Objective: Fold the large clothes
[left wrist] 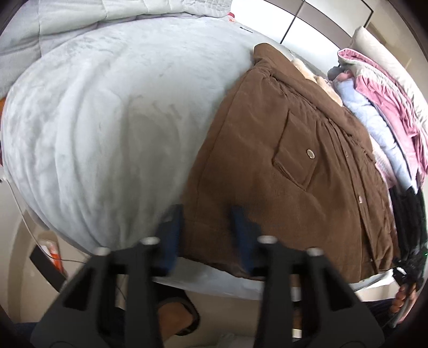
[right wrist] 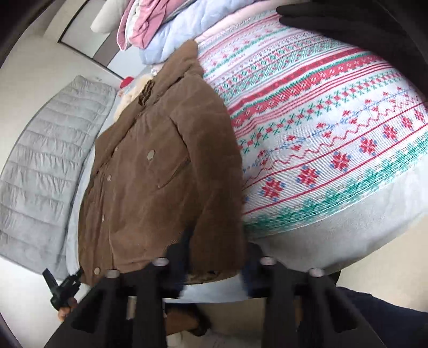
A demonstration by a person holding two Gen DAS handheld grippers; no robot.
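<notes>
- Left wrist view: a bed (left wrist: 93,120) under a pale grey plush cover fills the frame from 9 to 12 o'clock, with a rumpled grey quilt (left wrist: 67,21) bunched at the far edge toward 11 o'clock.
- Past the bed at 1 o'clock stand pale wall panels (left wrist: 321,16); bare light floor shows beneath the bed's near edge at 7 o'clock.
- A heap of pink, light blue and black clothes (left wrist: 379,112) lies along the bed at 2 to 3 o'clock.
- In the right wrist view a knitted spread (right wrist: 334,128) with red, green and blue snowflake bands covers the bed from 1 to 4 o'clock, and the quilt lies at 9 o'clock.
- The brown corduroy jacket (left wrist: 281,160) lies flat on the bed, front up, snaps closed, a flap pocket with one metal snap on each side, cream fleece at the collar, hem at the near edge of the bed.
- The left gripper (left wrist: 207,235) has its blue fingers (left wrist: 171,235) on either side of the jacket's hem corner, one finger off the cloth on the bed side; a gap shows, and I cannot tell whether they pinch.
- The right gripper (right wrist: 214,270) sits at the opposite hem corner; its fingers are blurred and partly hidden under the hem, so their grip cannot be told.
</notes>
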